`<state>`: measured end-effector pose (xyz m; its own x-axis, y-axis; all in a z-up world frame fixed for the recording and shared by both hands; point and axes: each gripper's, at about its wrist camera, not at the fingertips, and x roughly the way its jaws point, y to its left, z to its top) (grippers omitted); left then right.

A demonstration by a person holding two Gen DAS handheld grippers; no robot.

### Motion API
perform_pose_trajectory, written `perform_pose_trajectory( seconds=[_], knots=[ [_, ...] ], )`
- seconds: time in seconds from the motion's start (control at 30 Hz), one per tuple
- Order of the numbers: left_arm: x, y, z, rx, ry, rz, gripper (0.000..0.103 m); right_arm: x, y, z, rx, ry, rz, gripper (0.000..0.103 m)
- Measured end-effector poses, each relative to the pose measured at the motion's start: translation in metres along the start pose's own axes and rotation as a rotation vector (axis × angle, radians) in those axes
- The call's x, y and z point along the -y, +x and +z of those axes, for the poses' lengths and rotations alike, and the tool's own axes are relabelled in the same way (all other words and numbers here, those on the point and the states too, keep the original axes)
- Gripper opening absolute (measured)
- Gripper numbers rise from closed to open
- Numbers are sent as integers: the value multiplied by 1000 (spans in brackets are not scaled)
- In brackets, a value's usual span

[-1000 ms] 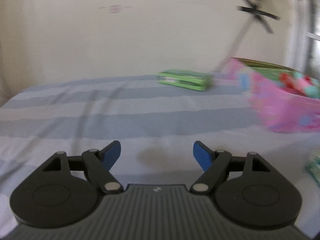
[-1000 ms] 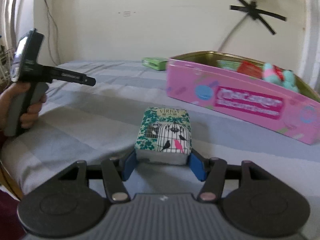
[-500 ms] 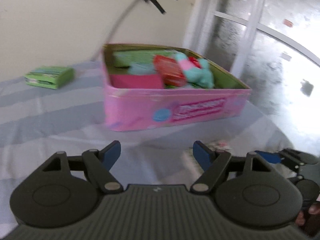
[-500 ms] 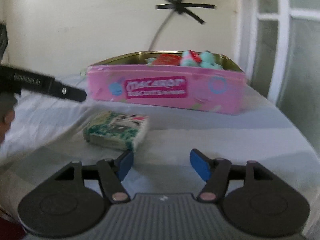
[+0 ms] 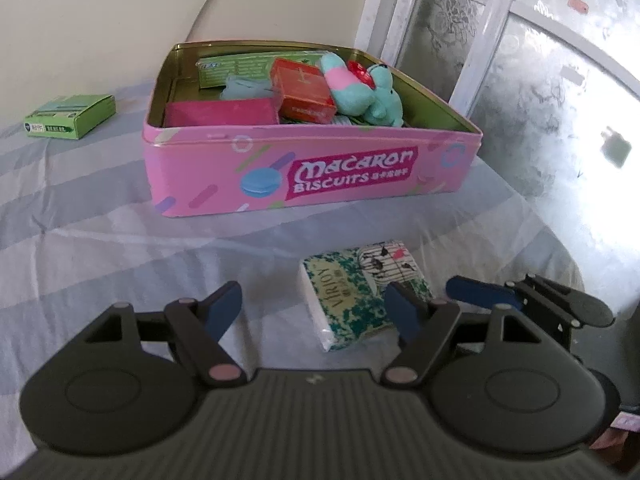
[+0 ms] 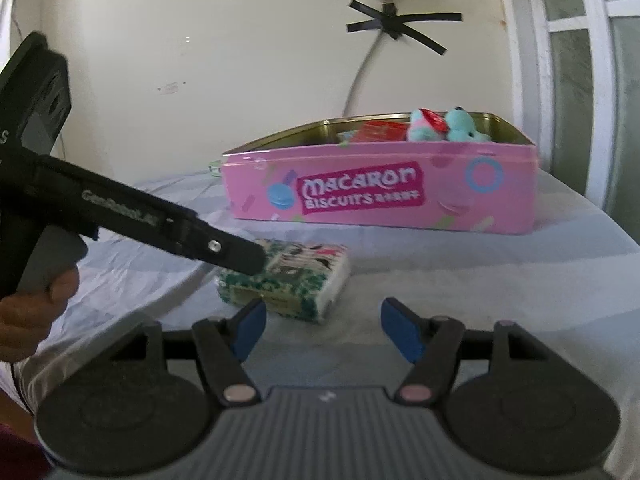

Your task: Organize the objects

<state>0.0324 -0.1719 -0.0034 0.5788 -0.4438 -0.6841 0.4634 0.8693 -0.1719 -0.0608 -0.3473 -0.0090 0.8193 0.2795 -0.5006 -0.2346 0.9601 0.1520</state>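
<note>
A green-and-white tissue pack (image 5: 360,294) lies flat on the striped bedsheet in front of a pink Macaron Biscuits tin (image 5: 312,172). The tin holds a teal plush toy (image 5: 366,92), a red box (image 5: 302,90) and other packs. My left gripper (image 5: 316,312) is open and empty, its right finger just over the pack's near edge. My right gripper (image 6: 322,330) is open and empty, the pack (image 6: 288,276) just beyond its left finger. The left gripper's body (image 6: 132,216) reaches in from the left over the pack in the right wrist view.
A green box (image 5: 70,116) lies on the sheet left of the tin, near the wall. The tin (image 6: 384,188) sits by the window frame (image 5: 472,32) on the right. The bed edge drops off at the right.
My right gripper has let go of the tissue pack and backed off, leaving it flat on the sheet. My left gripper has swung right from the green box toward the tin and pack.
</note>
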Motion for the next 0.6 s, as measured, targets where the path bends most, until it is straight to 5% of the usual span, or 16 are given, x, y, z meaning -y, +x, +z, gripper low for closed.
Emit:
perform_pose_trajectory(
  seconds=[0.6],
  knots=[
    [7, 4, -2, -6, -3, 27, 80, 2, 5, -1, 11, -26, 21, 67]
  ],
)
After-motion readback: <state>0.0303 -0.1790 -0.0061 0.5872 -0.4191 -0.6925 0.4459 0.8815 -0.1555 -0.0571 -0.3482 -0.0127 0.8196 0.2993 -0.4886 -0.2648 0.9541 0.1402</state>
